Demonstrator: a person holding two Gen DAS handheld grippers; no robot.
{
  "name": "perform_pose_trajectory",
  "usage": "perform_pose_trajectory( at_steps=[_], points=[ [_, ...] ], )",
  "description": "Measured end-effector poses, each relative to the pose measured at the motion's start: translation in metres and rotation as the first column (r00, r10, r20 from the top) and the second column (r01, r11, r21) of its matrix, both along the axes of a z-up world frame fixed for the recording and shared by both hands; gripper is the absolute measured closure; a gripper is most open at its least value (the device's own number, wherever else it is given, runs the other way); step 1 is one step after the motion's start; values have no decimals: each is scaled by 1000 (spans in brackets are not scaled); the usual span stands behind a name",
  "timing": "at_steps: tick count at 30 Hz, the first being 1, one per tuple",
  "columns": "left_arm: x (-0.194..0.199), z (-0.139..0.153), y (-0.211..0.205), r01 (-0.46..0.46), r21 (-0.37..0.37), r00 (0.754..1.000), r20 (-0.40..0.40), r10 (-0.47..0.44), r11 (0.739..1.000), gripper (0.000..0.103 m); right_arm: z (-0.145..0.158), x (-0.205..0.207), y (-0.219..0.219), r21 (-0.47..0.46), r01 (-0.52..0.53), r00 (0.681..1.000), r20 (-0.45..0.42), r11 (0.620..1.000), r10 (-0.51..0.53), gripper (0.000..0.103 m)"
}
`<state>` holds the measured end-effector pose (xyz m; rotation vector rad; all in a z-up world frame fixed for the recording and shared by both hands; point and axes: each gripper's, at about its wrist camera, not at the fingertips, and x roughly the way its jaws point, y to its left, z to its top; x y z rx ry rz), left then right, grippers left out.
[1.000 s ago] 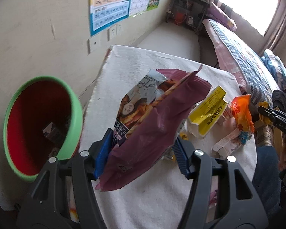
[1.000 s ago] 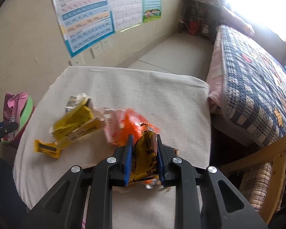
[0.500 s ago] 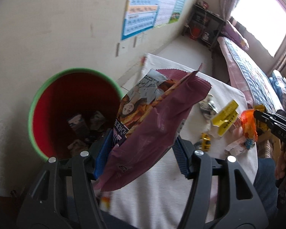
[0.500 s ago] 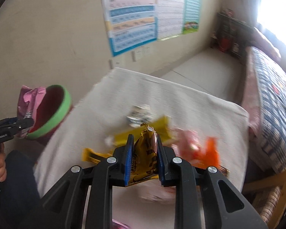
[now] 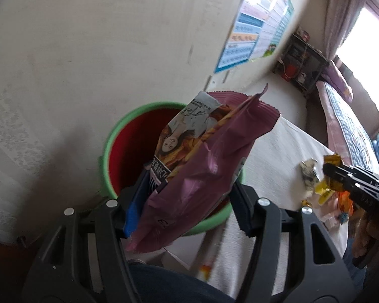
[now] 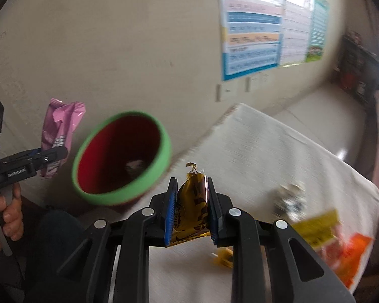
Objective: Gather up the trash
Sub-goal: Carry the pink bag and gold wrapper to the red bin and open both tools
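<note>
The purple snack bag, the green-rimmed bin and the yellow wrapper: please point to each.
purple snack bag [image 5: 204,176], left wrist view, its creased side.
green-rimmed bin [image 6: 161,136], right wrist view, its rim.
yellow wrapper [image 6: 192,209], right wrist view, its middle.

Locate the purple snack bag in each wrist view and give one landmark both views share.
Left wrist view: the purple snack bag fills the centre, clamped in the left gripper, in front of the bin's opening.
Right wrist view: it is small at the left edge, beside the bin, held by the same gripper.
Shared landmark: the green-rimmed red bin.

Left claw [image 5: 187,199] clamps purple snack bag [image 5: 204,166] over green-rimmed red bin [image 5: 113,139].
</note>
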<state>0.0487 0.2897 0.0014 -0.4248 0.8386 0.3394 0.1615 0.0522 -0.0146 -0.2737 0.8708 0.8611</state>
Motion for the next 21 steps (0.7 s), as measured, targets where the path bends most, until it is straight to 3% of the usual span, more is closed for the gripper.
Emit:
perform_pose_trajectory(
  at_steps=[11,21],
  points=[
    [-13,-13,39,-45,-57,999,27,47,997,44,-2,-11,102,27,-169,986,-3,985,169,81],
    [-11,-26,54,-45,-98,998,35,49,994,43,-21,0,145,3,-232,972,-25,973,232,79]
  ],
)
